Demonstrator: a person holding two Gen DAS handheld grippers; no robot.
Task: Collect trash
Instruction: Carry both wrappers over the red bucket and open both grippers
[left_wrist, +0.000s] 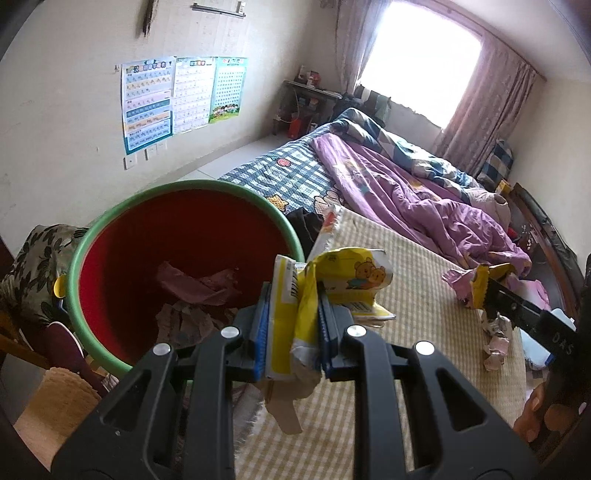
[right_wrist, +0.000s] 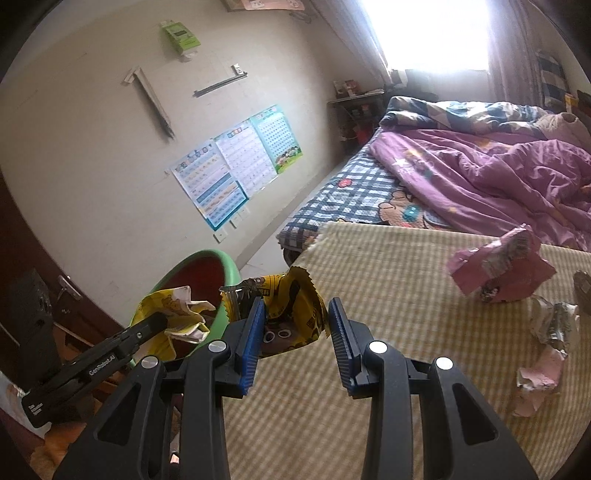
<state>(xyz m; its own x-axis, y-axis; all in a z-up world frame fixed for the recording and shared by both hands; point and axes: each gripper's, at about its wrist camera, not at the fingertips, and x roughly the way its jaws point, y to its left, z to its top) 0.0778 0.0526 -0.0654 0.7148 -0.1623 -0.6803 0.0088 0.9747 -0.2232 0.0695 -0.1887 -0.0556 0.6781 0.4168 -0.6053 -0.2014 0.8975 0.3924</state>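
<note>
My left gripper (left_wrist: 293, 295) is shut on a crumpled yellow and white snack wrapper (left_wrist: 343, 273), held beside the rim of a red bin with a green rim (left_wrist: 110, 221) that holds crumpled trash. It also shows in the right wrist view (right_wrist: 173, 314) over the bin (right_wrist: 207, 258). My right gripper (right_wrist: 297, 310) is open, jaws apart around a yellow and brown wrapper (right_wrist: 291, 314) lying on the checked mat (right_wrist: 388, 295). A pink wrapper (right_wrist: 498, 269) and crumpled paper scraps (right_wrist: 546, 332) lie on the mat to the right.
The mat covers the near end of a bed with a purple quilt (right_wrist: 498, 173) and plaid sheet (right_wrist: 351, 192). A wall with posters (left_wrist: 166, 99) stands behind the bin. A flowered cushion (left_wrist: 33, 266) lies left of the bin.
</note>
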